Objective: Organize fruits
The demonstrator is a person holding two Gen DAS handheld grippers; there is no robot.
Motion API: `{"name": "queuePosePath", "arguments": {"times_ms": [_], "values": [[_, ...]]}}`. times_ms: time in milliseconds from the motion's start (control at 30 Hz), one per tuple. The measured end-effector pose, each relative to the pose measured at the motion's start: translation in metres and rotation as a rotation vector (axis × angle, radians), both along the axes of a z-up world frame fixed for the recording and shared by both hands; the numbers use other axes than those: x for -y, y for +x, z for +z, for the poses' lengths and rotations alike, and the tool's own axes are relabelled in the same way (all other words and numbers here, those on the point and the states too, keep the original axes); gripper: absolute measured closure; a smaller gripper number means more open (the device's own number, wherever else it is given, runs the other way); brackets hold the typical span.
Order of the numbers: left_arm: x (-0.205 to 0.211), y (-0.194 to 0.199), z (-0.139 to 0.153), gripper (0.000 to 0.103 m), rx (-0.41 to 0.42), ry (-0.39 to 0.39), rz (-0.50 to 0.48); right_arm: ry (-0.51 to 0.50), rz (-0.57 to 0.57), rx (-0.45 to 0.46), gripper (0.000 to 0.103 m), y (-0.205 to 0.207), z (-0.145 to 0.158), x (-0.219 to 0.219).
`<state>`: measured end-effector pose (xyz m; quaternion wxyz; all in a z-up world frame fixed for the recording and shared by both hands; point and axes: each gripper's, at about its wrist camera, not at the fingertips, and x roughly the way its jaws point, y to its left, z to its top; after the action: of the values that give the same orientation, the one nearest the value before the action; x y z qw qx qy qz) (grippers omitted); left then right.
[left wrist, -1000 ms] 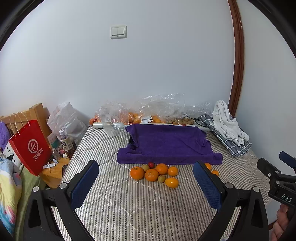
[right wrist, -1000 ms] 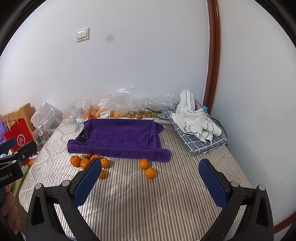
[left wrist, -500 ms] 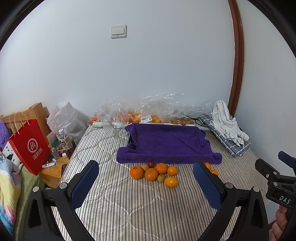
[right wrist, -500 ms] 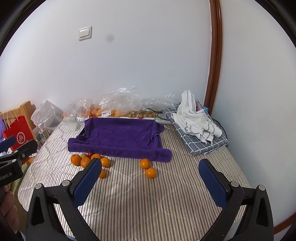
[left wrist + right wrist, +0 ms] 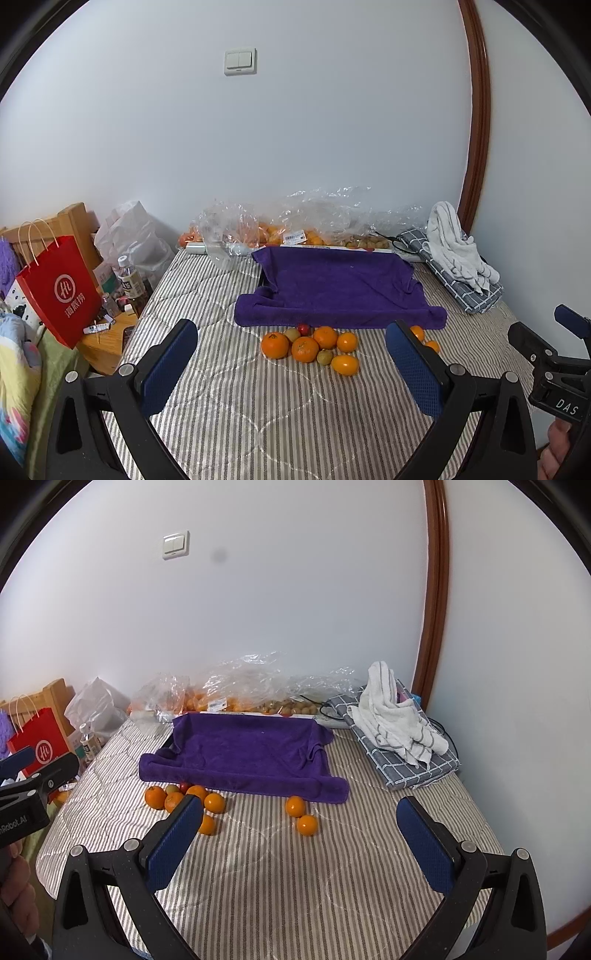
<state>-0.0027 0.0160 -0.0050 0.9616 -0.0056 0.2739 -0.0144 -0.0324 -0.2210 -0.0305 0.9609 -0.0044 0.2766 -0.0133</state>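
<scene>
A cluster of several oranges [image 5: 304,349], two small green fruits and a small red fruit [image 5: 303,329] lies on the striped bed in front of a purple towel [image 5: 340,288] draped over a tray. Two more oranges [image 5: 301,815] lie apart to the right. The cluster also shows in the right wrist view [image 5: 177,798]. My left gripper [image 5: 291,363] is open and empty, held above the bed short of the cluster. My right gripper [image 5: 301,843] is open and empty, short of the two oranges.
Clear plastic bags of fruit [image 5: 295,225] line the wall behind the towel. A white towel on a folded checked cloth [image 5: 402,738] lies at the right. A red paper bag [image 5: 59,291], bottle and wooden stand are left of the bed.
Both grippers have drifted slightly; the scene sits a little differently in each view. Nothing was taken hold of and the fruits have not moved.
</scene>
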Motion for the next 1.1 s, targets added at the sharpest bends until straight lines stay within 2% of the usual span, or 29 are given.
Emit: {"name": "queuePosePath", "arguments": {"times_ms": [267, 500, 700, 867, 1000, 1100], "values": [[-0.007, 0.021, -0.021, 0.001, -0.012, 0.027, 0.017, -0.014, -0.021, -0.033, 0.001, 0.025, -0.021, -0.003], [-0.014, 0.050, -0.052, 0.001, -0.071, 0.019, 0.017, -0.062, -0.012, -0.078, 0.001, 0.053, -0.056, -0.007], [-0.017, 0.074, -0.082, 0.001, -0.130, 0.056, 0.017, -0.030, -0.002, -0.135, 0.006, 0.083, -0.089, -0.002], [-0.025, 0.090, -0.105, 0.002, -0.175, 0.064, 0.024, 0.005, 0.013, -0.203, 0.018, 0.099, -0.114, 0.006], [-0.034, 0.103, -0.122, 0.016, -0.239, 0.054, 0.001, 0.044, 0.029, -0.254, 0.029, 0.110, -0.132, 0.017], [-0.042, 0.108, -0.131, 0.018, -0.261, 0.033, -0.015, 0.059, 0.055, -0.283, 0.038, 0.115, -0.144, 0.020]]}}
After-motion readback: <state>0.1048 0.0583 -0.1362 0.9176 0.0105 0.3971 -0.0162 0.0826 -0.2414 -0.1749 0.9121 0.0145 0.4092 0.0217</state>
